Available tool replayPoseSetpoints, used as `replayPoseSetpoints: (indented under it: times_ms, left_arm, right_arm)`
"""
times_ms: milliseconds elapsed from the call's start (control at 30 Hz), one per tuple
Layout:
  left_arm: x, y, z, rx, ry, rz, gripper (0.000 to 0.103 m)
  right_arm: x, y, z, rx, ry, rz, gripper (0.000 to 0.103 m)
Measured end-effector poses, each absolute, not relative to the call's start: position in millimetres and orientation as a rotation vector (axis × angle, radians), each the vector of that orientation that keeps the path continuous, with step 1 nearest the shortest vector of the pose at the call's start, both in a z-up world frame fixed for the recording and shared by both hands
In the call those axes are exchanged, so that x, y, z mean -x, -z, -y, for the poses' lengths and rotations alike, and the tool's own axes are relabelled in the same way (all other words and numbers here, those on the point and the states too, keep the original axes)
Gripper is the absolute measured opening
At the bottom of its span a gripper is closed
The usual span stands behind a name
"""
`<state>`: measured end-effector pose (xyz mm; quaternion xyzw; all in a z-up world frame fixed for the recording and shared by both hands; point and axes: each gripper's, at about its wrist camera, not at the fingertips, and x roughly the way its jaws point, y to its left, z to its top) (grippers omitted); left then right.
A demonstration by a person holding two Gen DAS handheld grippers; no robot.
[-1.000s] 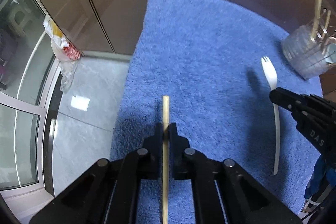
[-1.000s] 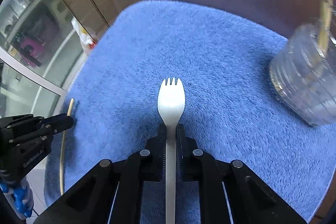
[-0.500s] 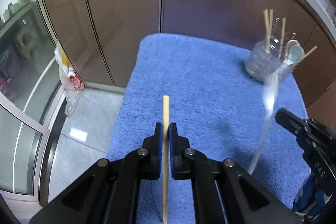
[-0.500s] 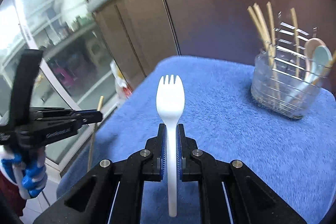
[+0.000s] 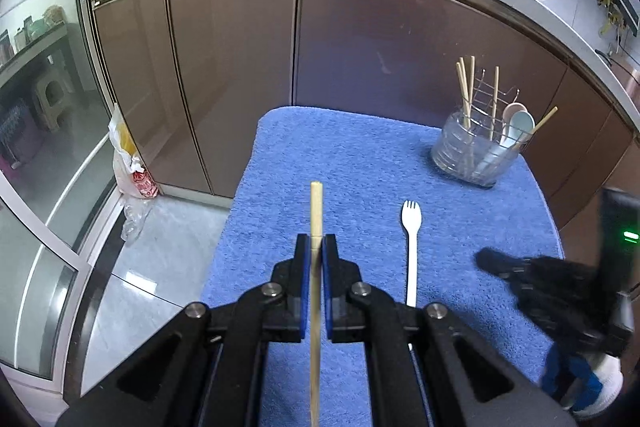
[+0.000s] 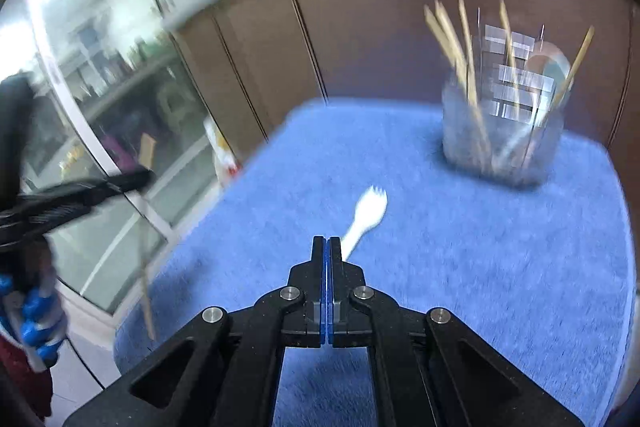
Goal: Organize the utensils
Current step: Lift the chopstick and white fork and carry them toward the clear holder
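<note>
One chopstick [image 5: 316, 211] between left fingers [image 5: 303, 259]; spork [image 5: 411, 227] beyond empty right fingers [image 6: 318, 259].

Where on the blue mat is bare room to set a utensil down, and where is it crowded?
The blue mat is bare on its left half and far middle, between the white spork and the cabinets. The far right corner is crowded by the clear utensil holder.

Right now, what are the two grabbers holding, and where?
The left gripper pinches a chopstick near its top end. The right gripper holds nothing; the fork lies on the towel.
</note>
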<state>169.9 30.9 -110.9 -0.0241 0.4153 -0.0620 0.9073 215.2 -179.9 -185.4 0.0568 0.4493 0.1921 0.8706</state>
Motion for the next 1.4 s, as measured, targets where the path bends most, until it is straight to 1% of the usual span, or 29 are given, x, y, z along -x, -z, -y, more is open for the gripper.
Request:
replayPoseSetpoints:
  times_ms: [33,67,100,133,333,367,400,433,500,600,700,933,1400]
  left_arm:
    - [-171.2,112.0,-33.2,0.058,0.133,-0.859,0.005]
    - [-171.3,113.6,-34.8,0.06,0.134,-0.86,0.005]
    - [-172.4,115.3,-37.7,0.065,0.135,-0.864,0.005]
    - [-173.2,116.9,-41.1,0.072,0.138,-0.87,0.005]
    - [-179.4,121.7,-54.4,0.11,0.154,-0.885,0.005]
    - [-180.1,121.7,-56.1,0.112,0.157,-0.884,0.005]
    - [-180.4,121.7,-57.4,0.114,0.159,-0.883,0.005]
    - [-180.7,121.8,-58.5,0.115,0.161,-0.882,0.005]
    - [-180.5,121.7,-59.5,0.119,0.167,-0.88,0.005]
    - [-179.7,121.3,-60.7,0.114,0.172,-0.874,0.005]
    - [-177.6,120.0,-59.9,0.11,0.178,-0.87,0.005]
    - [-168.4,111.6,-47.8,0.086,0.186,-0.838,0.005]
    - [-110.0,74.4,0.6,-0.011,0.21,-0.642,0.005]
  right_arm:
    - [-227.3,195.3,175.5,-0.13,-0.393,-0.989,0.019]
    - [-233.3,201.5,171.6,-0.135,-0.385,-1.018,0.029]
    - [-243.5,207.8,165.9,-0.132,-0.37,-1.049,0.042]
    - [-253.2,212.8,159.8,-0.118,-0.354,-1.073,0.042]
    - [-300.6,236.2,126.8,-0.013,-0.224,-1.223,0.041]
    - [-305.4,239.3,122.8,0.001,-0.216,-1.241,0.039]
    - [-310.1,242.9,119.4,0.012,-0.207,-1.26,0.034]
    - [-314.0,247.3,115.7,0.022,-0.19,-1.286,0.025]
    - [-316.3,253.9,112.0,0.031,-0.185,-1.314,0.014]
    - [-313.4,253.9,111.3,0.029,-0.187,-1.306,0.014]
    - [-308.1,250.0,119.7,0.003,-0.195,-1.293,0.009]
    - [-285.1,230.5,157.3,-0.09,-0.27,-1.184,0.009]
    - [-162.7,140.3,218.6,-0.119,-0.378,-0.749,0.009]
